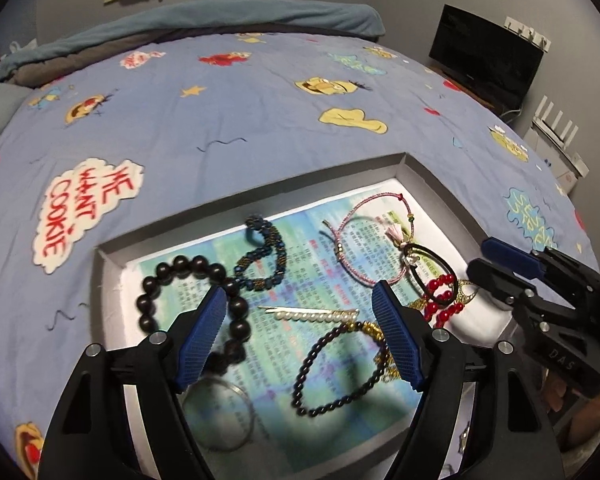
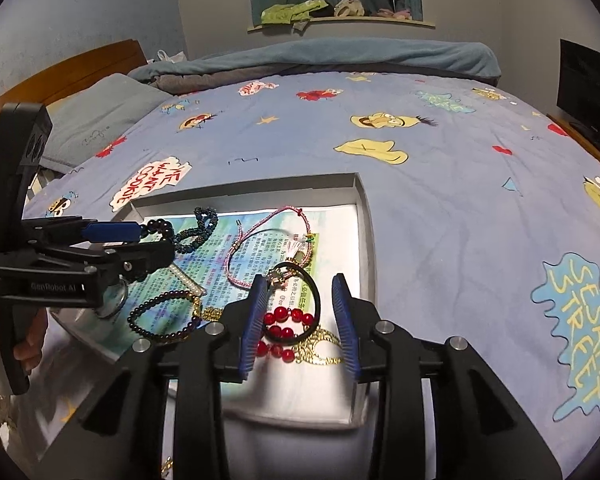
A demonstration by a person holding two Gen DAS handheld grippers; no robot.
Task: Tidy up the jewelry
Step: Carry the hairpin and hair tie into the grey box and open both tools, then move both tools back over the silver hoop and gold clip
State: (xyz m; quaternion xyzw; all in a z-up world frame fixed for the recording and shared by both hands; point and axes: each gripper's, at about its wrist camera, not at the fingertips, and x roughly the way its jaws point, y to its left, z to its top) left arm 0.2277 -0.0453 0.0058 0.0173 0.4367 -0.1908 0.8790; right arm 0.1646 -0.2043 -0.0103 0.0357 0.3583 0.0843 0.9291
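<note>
Glossy red bead bracelet (image 2: 286,330) and gold filigree (image 2: 320,346) lie near the shallow grey tray's (image 2: 366,216) right edge, between the right gripper's (image 2: 300,322) released ribbed pads; left gripper (image 1: 300,336) spread empty.

One tray (image 1: 112,276), seven bracelets (image 1: 260,256), one pearl hair clip (image 1: 308,314), one silver ring (image 1: 220,416), two grippers (image 2: 300,320).
</note>
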